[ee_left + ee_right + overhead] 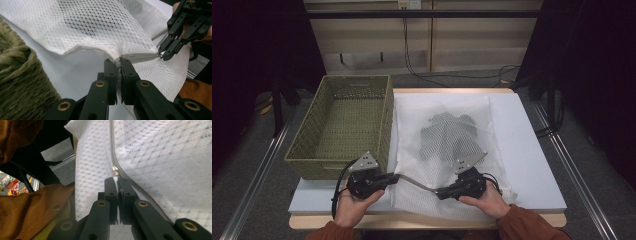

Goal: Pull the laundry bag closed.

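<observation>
At table front, both grippers (L (395, 177) & R (439, 190)) pinch mesh bag (447, 135)

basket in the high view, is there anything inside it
No, the woven green basket shows a bare bottom, and the white mesh bag lies beside it on the table.

Overhead forward-down view; two close tool-mounted views sharing the mesh bag (100, 27).

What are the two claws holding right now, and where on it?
Both grip the white mesh bag: left claw pinches its zipper-edge corner, right claw pinches the zipper pull.
</observation>
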### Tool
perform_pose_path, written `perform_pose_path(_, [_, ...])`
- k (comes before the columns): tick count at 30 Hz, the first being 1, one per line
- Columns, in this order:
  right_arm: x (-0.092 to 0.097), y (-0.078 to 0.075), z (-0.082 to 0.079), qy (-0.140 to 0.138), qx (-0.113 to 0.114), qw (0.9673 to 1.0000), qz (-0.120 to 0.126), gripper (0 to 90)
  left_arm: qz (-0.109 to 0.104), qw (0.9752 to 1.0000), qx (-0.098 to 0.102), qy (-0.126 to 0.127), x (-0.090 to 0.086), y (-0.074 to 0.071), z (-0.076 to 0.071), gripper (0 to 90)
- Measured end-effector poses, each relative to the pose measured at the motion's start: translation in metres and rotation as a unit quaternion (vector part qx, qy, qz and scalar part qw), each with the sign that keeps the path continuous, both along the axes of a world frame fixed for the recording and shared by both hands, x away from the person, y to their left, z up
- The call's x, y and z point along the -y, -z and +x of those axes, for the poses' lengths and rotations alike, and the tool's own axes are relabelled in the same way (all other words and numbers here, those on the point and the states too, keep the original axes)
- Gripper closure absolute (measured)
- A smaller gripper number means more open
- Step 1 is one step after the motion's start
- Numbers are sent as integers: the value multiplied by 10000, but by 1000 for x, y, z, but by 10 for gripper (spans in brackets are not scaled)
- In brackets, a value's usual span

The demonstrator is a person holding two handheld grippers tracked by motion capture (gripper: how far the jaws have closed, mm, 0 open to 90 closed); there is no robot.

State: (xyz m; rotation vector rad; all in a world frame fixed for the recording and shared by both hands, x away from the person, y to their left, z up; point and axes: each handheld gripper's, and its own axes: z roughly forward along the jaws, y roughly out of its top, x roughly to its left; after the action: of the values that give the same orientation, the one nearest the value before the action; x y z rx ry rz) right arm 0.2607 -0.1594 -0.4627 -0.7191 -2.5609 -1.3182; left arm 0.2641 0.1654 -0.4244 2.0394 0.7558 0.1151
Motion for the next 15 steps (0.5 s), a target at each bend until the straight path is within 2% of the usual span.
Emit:
perform_pose_path(14, [8, 1, -1, 82, 50, 10000, -23, 878, 0, 10000, 0, -58, 1, 0, 0, 852])
perform_pose_path(15, [9, 1, -2, 92, 93, 9999, -90, 878, 9, 10000, -2, -44, 1, 0, 1, 852])
